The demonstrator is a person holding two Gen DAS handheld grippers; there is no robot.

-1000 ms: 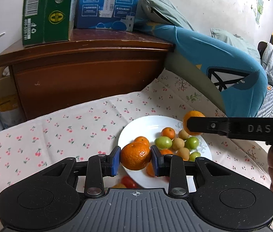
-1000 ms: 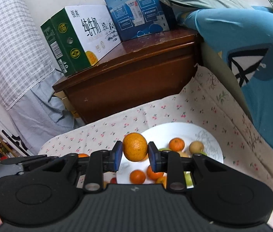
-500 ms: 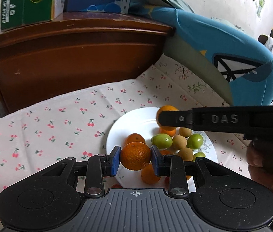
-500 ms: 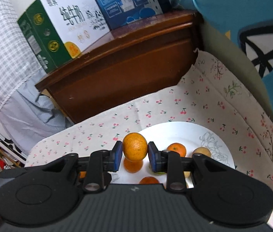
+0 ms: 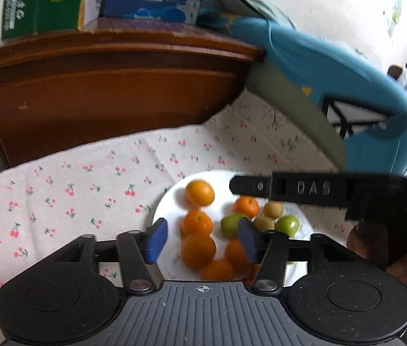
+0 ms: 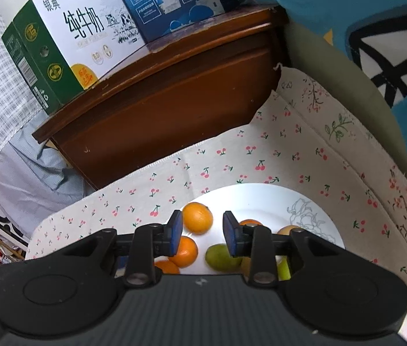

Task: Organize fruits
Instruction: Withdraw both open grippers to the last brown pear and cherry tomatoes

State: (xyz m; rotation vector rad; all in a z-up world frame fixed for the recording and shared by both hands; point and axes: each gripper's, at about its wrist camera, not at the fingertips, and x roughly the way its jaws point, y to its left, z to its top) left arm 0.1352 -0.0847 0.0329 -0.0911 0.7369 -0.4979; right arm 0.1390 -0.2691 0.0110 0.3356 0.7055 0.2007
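The left gripper (image 5: 202, 240) pointed downward at a slant, its jaws having just been opening, and its blue pads (image 5: 155, 240) stood apart at nine and three o'clock with nothing pressed between them. The right gripper (image 6: 202, 236) tilted down likewise, its jaws also having just parted a little, gripping nothing. In the left wrist view its black finger reached in from three o'clock, with part of the holding hand (image 5: 376, 248) at four o'clock.
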